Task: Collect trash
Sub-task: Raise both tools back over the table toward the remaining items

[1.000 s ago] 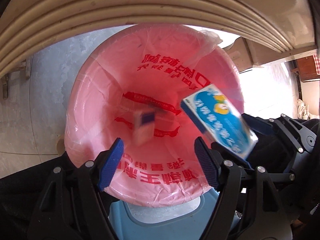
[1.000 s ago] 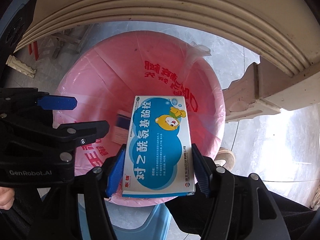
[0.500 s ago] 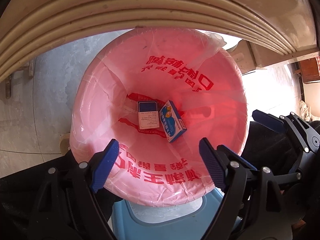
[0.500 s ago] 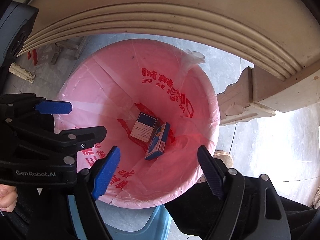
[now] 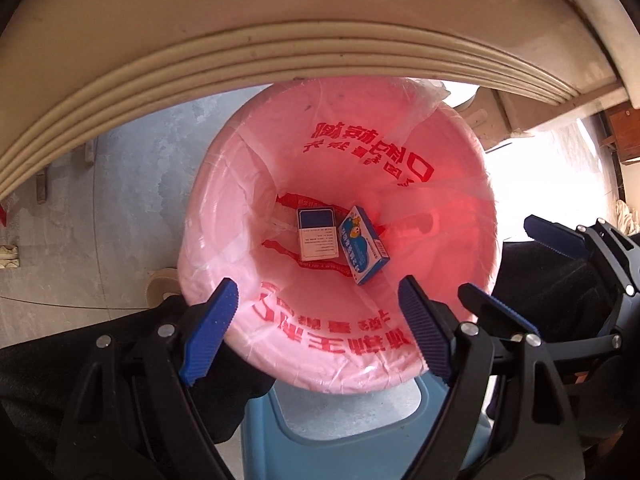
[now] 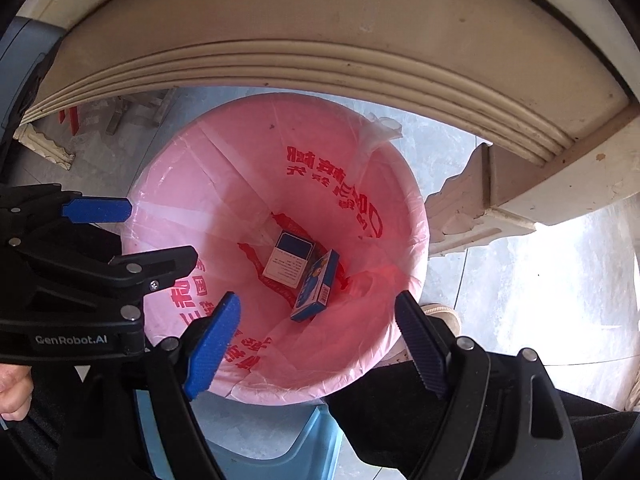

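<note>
Now both boxes (image 5: 343,240) deep inside bin (image 5: 208,216), jaws apart, empty, above rim.

- The bin liner (image 5: 280,184) is thin pink plastic film, glossy and creased, with red print (its knotted corner at about one o'clock on the rim looks paler and translucent).
- The two boxes on its bottom, a white-and-navy box (image 5: 316,236) and a blue cartoon box (image 5: 362,250), look like smooth printed card.
- The left gripper (image 5: 320,328) and the right gripper (image 6: 320,338) have matt black plastic arms, bright metal rivets and ribbed blue pads.
- The table edge (image 5: 280,60) at twelve o'clock is cream, moulded, scuffed.
- The floor (image 5: 132,184) is smooth grey stone.
- The stool (image 5: 320,452) at six o'clock is smooth pale-blue plastic.
</note>
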The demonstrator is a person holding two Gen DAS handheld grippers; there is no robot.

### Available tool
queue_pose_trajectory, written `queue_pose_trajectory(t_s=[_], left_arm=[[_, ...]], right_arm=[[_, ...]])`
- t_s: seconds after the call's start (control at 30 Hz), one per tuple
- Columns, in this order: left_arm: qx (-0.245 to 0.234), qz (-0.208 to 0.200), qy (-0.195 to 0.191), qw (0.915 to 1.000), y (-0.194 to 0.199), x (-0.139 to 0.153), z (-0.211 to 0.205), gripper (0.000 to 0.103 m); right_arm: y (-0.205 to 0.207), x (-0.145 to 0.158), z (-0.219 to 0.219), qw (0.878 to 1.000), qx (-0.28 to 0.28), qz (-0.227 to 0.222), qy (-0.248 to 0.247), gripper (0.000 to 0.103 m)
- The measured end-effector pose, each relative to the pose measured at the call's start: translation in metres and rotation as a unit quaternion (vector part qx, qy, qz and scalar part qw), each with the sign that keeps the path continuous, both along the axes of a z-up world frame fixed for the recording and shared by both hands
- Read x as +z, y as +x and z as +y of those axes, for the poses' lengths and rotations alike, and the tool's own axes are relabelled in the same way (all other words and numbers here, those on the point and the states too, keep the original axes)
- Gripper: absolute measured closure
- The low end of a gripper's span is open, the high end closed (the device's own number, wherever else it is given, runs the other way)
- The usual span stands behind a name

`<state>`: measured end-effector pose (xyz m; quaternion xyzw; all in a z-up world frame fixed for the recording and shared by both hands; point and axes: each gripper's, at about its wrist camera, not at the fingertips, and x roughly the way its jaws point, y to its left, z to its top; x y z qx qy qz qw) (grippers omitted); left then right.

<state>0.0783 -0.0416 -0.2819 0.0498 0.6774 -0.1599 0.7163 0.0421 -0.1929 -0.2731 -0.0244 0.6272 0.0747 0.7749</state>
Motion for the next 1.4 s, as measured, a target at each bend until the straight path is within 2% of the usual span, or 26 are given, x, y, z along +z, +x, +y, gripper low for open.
queue_pose_trajectory(t_s=[0.13, 0.2, 0.3, 0.4, 0.5, 0.6, 0.7, 0.83, 0.93, 1.07, 1.4], left_arm=[[-0.006, -0.029, 0.013, 0.9995, -0.015, 0.037, 0.007, 0.023], [-0.003, -0.045, 0.008, 0.999, -0.022, 0.063, 0.013, 0.023], [0.008, -0.065, -0.003, 0.9978, -0.03, 0.107, 0.027, 0.023], [0.012, -0.096, -0.002, 0.9953, -0.029, 0.155, 0.039, 0.022], [0.007, -0.125, 0.006, 0.9922, -0.02, 0.207, 0.05, 0.016], [0.001, -0.161, -0.004, 0.987, -0.008, 0.259, 0.064, 0.016], [0.003, -0.194, 0.012, 0.981, 0.008, 0.305, 0.073, 0.013], [-0.01, -0.2, 0.015, 0.9795, 0.032, 0.351, 0.079, 0.012], [-0.014, -0.203, 0.028, 0.9787, 0.047, 0.369, 0.082, 0.012], [-0.013, -0.182, 0.032, 0.9827, 0.072, 0.378, 0.09, 0.012], [-0.021, -0.162, 0.05, 0.9853, 0.117, 0.375, 0.099, 0.012]], right_arm=[[-0.019, 0.033, -0.002, 1.0, 0.002, -0.024, 0.016, 0.025], [-0.029, 0.056, -0.004, 0.999, 0.003, -0.043, 0.025, 0.025], [-0.039, 0.098, -0.011, 0.996, 0.002, -0.078, 0.042, 0.025], [-0.041, 0.147, -0.016, 0.991, 0.004, -0.12, 0.05, 0.02], [-0.039, 0.199, -0.018, 0.985, 0.017, -0.167, 0.048, 0.012], [-0.032, 0.248, -0.018, 0.976, 0.034, -0.207, 0.051, 0.01], [-0.019, 0.291, -0.018, 0.969, 0.052, -0.235, 0.057, 0.01], [0.0, 0.345, -0.019, 0.959, 0.079, -0.264, 0.068, 0.009], [0.021, 0.374, -0.02, 0.956, 0.09, -0.267, 0.076, 0.008], [0.049, 0.395, -0.026, 0.955, 0.088, -0.276, 0.064, 0.008], [0.102, 0.403, -0.04, 0.958, 0.086, -0.263, 0.073, 0.008]])
